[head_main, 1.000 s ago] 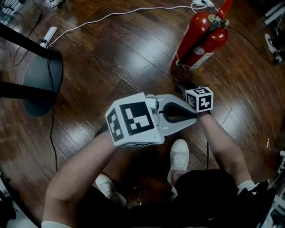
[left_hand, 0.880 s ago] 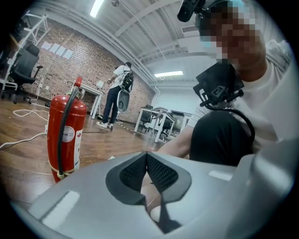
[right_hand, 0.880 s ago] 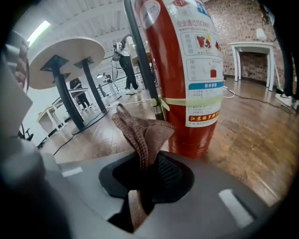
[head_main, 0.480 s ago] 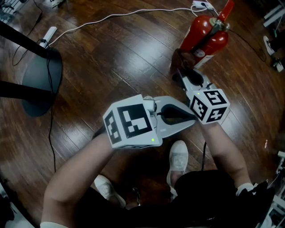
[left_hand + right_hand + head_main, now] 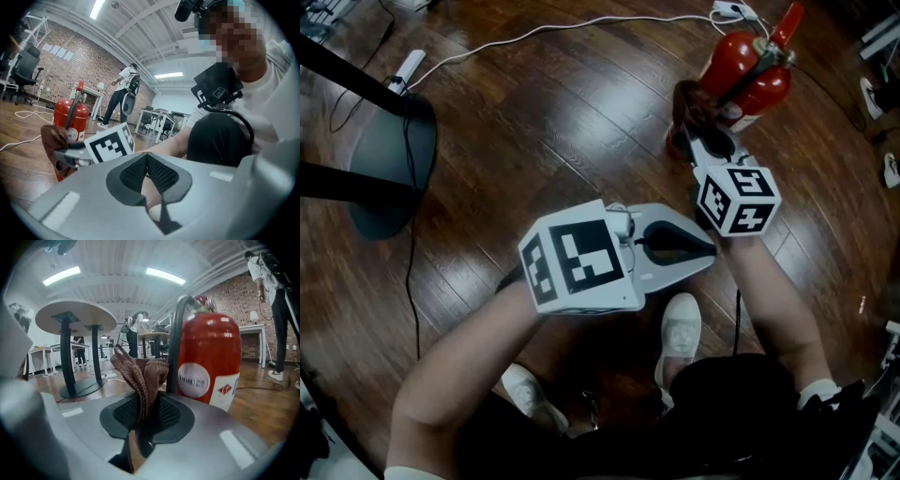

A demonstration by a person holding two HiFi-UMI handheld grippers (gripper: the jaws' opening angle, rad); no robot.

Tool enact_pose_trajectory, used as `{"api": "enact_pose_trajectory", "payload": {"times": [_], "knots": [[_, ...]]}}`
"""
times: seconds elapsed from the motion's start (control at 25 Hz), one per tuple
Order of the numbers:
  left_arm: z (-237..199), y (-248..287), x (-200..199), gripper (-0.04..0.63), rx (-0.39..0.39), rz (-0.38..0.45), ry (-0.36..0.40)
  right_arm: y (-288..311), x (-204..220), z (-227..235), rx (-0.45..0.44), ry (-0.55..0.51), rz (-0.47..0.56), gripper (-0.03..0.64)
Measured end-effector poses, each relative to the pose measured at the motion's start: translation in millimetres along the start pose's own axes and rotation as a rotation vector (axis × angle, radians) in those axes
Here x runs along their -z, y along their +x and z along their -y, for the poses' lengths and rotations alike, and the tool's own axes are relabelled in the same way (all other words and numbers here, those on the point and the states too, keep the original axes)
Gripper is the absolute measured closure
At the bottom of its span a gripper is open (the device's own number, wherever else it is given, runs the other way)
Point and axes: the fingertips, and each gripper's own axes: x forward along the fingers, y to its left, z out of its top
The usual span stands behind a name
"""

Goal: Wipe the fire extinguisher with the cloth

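Note:
A red fire extinguisher (image 5: 748,75) stands on the wooden floor at the top right of the head view, with a black hose and red handle; it fills the right gripper view as a red cylinder (image 5: 209,363) with labels. My right gripper (image 5: 700,141) is shut on a brown cloth (image 5: 689,105), held up against the extinguisher's left side; the cloth (image 5: 140,376) sticks up between the pads. My left gripper (image 5: 705,251) hangs lower, near the middle, jaws closed with nothing between them (image 5: 146,157).
A round grey table base (image 5: 389,169) with black legs stands at the left. A white cable (image 5: 553,33) and power strip (image 5: 401,70) lie across the floor at the top. My white shoes (image 5: 678,328) are below the grippers. People stand in the background.
My right gripper has lifted with the brown cloth up and toward the extinguisher, bringing the cloth against its side. The left gripper has stayed where it was.

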Motion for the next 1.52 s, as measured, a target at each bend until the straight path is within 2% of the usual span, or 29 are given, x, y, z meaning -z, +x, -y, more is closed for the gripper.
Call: {"api": "enact_pose_trajectory", "payload": {"times": [0.2, 0.36, 0.48, 0.6, 0.8, 0.96, 1.12, 1.4, 1.52], "knots": [[1.0, -2.0, 5.0, 0.595, -0.002, -0.001, -0.018, 27.6, 84.3, 6.6, -0.001, 0.025, -0.182, 0.545], [-2.3, -5.2, 9.6, 0.595, -0.007, -0.006, -0.028, 45.6, 137.0, 13.2, -0.011, 0.015, -0.303, 0.545], [-6.9, -7.7, 11.0, 0.595, -0.012, -0.005, -0.039, 52.4, 174.7, 17.3, -0.022, 0.054, -0.397, 0.545], [-8.9, -9.8, 7.3, 0.595, -0.014, 0.011, -0.043, 57.3, 194.9, 24.2, -0.028, 0.078, -0.455, 0.545], [-11.3, -11.6, 10.8, 0.595, -0.017, 0.009, -0.049, 60.9, 202.8, 26.0, -0.047, 0.102, -0.502, 0.545], [-9.2, -14.4, 5.6, 0.595, -0.025, 0.012, -0.03, 44.2, 180.9, 9.3, -0.102, 0.052, -0.474, 0.545], [-3.8, -22.7, -5.4, 0.595, -0.042, 0.017, 0.004, 3.3, 141.9, -9.5, -0.159, -0.001, -0.436, 0.545], [27.6, -60.1, -39.4, 0.595, -0.088, 0.047, 0.068, -117.2, 28.4, -37.2, -0.222, -0.076, -0.289, 0.545], [51.4, -75.7, -59.1, 0.595, -0.115, 0.082, 0.114, -180.9, -19.1, -34.5, -0.207, -0.089, -0.214, 0.545]]}}
